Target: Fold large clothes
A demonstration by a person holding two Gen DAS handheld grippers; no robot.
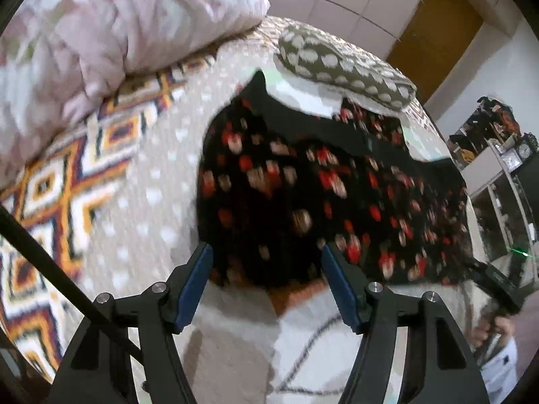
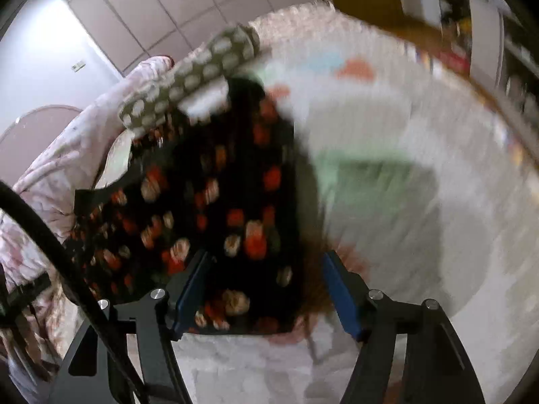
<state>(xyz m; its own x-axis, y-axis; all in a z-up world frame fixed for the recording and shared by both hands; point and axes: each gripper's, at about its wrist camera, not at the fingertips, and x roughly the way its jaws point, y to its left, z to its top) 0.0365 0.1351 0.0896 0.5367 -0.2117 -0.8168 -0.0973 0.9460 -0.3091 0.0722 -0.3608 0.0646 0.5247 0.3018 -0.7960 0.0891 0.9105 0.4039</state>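
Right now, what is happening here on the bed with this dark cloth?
A person is folding a black floral garment on a bed, with tongs in each hand. Both the left tongs and the right tongs stand open above its near edge, gripping nothing. The garment lies partly folded, its far end beside a spotted pillow. Both views are blurred.

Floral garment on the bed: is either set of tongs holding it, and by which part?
Nothing is held. Both the left tongs and right tongs stand open above the black floral garment, pads pressing on no cloth.
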